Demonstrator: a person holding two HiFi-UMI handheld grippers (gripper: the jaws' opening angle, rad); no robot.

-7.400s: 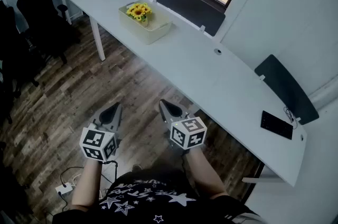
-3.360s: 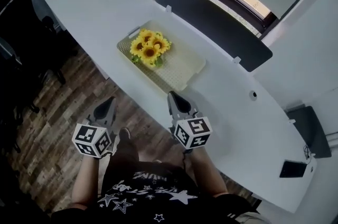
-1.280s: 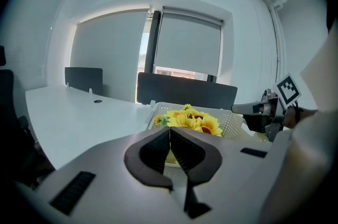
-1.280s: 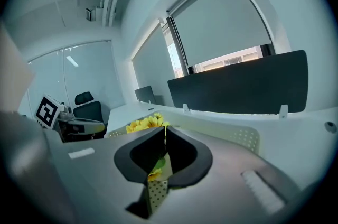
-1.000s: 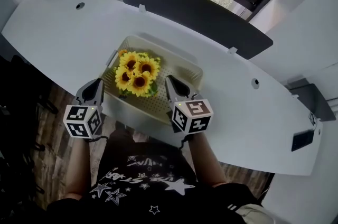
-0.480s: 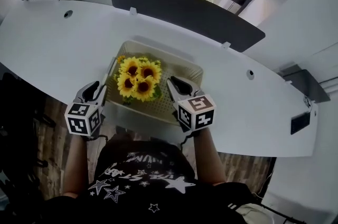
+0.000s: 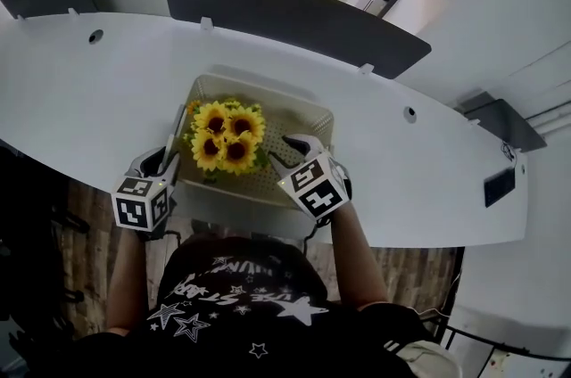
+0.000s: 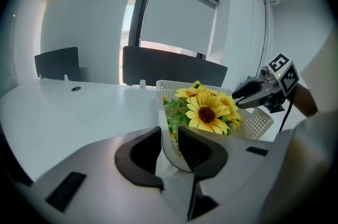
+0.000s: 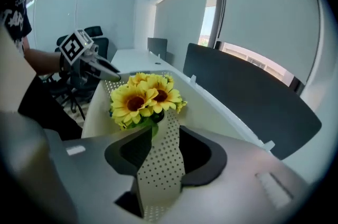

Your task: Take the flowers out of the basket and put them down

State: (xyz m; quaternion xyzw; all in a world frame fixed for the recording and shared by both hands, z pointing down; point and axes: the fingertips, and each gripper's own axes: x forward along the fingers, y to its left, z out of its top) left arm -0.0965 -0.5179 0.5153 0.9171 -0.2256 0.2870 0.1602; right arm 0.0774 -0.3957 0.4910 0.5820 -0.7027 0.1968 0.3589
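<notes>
A bunch of yellow sunflowers (image 7: pixel 223 135) stands in the left part of a cream perforated basket (image 7: pixel 299 119) on the white table (image 7: pixel 428 171). My left gripper (image 7: pixel 166 159) is at the basket's left wall. Its jaws have just opened and stand astride that wall (image 8: pixel 165 112) without squeezing it. My right gripper (image 7: pixel 291 148) is at the near right wall. Its jaws have just been opening, with the dotted wall (image 9: pixel 161 165) between them. In the left gripper view the sunflowers (image 8: pixel 207 112) rise just past the jaws, with the right gripper (image 8: pixel 245 96) beyond. The sunflowers (image 9: pixel 142 96) sit ahead in the right gripper view.
A dark partition panel (image 7: pixel 285 20) runs along the table's far edge under a window. A black device (image 7: pixel 497 186) lies at the table's right end. A cable hole (image 7: pixel 409 112) is right of the basket. The person stands at the near edge, over wooden floor.
Both grippers have come down and forward onto the basket's walls. Their shut jaws have parted, left first, then right. The right gripper has rolled.
</notes>
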